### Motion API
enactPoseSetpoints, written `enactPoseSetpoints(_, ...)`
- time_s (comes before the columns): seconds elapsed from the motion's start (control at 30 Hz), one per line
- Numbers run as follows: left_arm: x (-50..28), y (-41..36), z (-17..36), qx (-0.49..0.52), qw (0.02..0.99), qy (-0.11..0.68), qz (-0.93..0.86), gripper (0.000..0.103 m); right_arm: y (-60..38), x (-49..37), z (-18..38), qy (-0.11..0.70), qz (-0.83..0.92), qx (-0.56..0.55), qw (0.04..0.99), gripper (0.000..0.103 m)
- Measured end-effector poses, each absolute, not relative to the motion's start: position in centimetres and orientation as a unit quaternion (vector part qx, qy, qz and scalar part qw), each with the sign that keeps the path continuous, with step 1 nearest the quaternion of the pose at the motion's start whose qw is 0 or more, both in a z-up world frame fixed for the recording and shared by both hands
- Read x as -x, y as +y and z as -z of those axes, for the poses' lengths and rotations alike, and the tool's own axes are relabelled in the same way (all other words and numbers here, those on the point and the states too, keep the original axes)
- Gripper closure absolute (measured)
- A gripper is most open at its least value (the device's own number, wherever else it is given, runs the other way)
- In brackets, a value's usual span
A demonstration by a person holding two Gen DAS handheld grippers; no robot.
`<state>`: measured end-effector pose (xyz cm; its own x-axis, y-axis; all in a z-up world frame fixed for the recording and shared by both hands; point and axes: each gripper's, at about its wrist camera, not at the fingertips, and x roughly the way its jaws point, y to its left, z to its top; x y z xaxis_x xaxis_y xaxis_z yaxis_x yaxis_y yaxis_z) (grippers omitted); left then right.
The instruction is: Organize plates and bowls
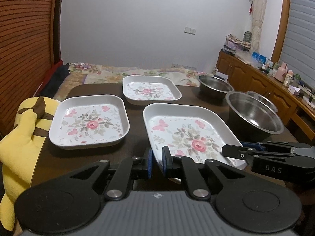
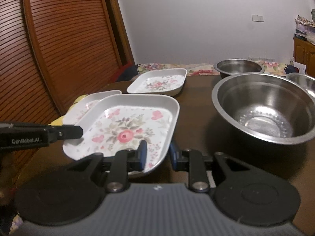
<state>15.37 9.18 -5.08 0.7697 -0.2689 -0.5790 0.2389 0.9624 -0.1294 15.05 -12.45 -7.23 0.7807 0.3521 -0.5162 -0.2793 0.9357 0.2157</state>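
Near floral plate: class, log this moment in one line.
near floral plate | left tongs shut on rim | right tongs shut on rim | lifted, tilted

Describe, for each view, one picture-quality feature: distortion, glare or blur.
Left wrist: fisheye bends the louvred door and window frame into curves; corners go dark. Right wrist: glare glints inside the big steel bowl; the right gripper close to the lens looks soft.

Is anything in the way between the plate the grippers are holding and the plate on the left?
Nothing visible. The held plate and the left plate have only bare table between them. The far plate and bowls sit off that path.
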Motion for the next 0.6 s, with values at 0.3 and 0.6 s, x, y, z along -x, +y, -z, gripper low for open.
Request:
enactPoseSetpoints(0.3, -12.3, 8.7, 4.9, 0.020, 0.942, 0.303, 0.141, 0.091, -13.0, -12.4, 6.7, 0.273, -0.166, -0.060, 0.946, 0.076)
enactPoseSetpoints(0.6, -10.1, 8.6, 6.0, 0.022, 0.940, 0.310, 0.141, 0.091, -13.0, -10.7, 7.2, 0.276, -0.164, -0.060, 0.945, 0.076)
